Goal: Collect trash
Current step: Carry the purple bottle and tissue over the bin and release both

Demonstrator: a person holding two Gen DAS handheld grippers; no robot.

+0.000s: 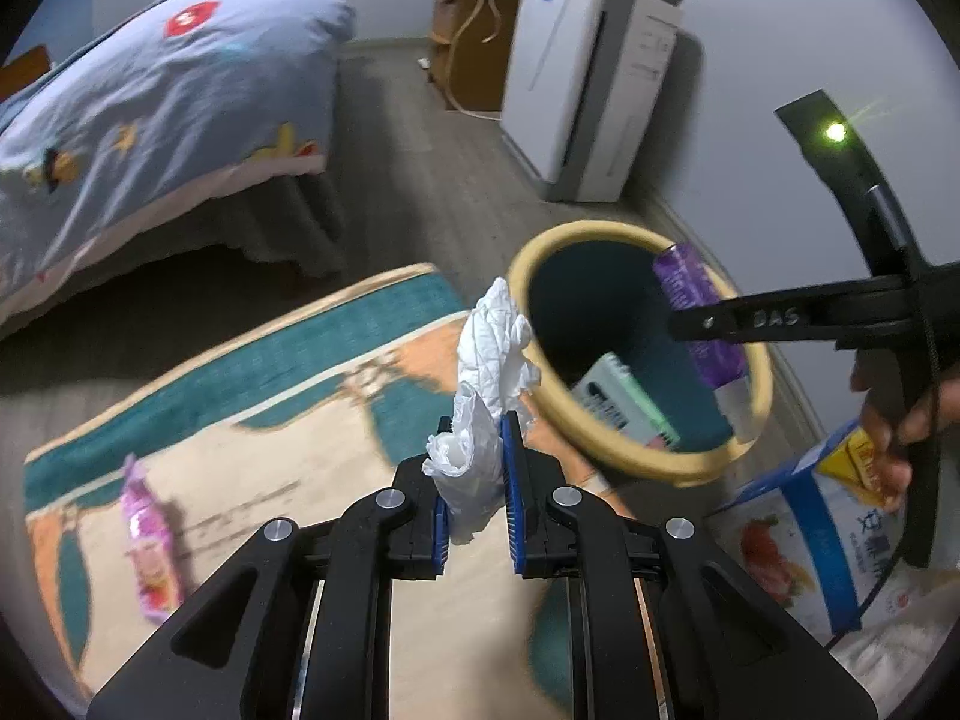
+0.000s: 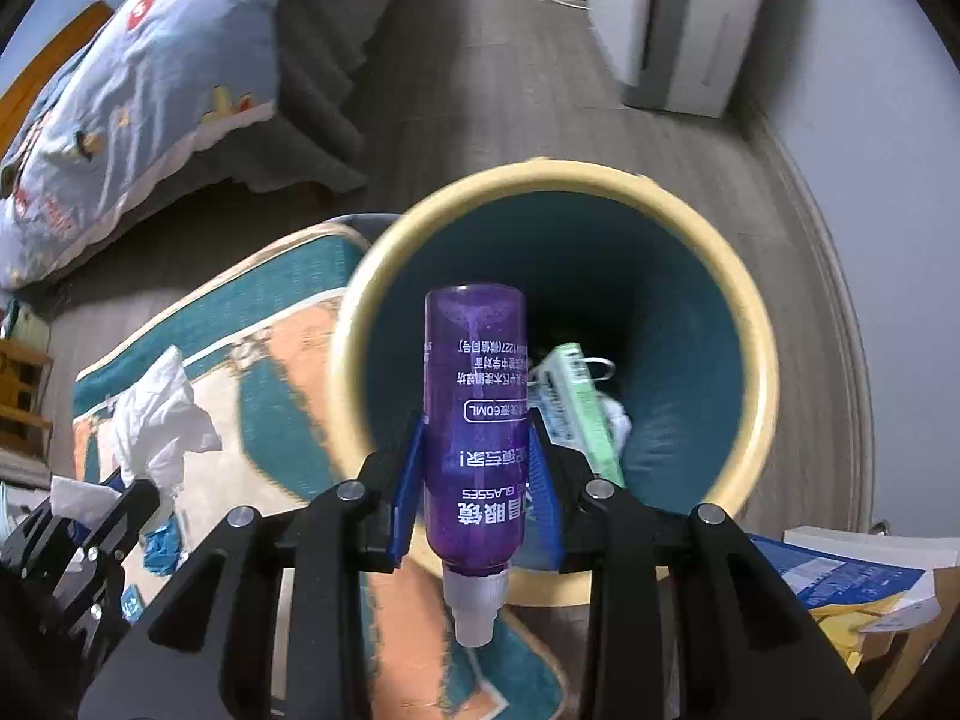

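1. The left wrist camera sat behind its jaws and looked steeply down and forward over the rug (image 1: 252,420) toward the bin (image 1: 636,462), which lay near, up and to the right.
2. The right wrist camera looked almost straight down into the same bin (image 2: 384,276) from close above.
3. Both views shared the bin, rug, bed (image 1: 150,108) and white appliance (image 1: 576,90).

Black plastic left gripper (image 1: 474,480) and right gripper (image 2: 477,474), silver pivot screws, ribbed blue fingers (image 1: 515,498).
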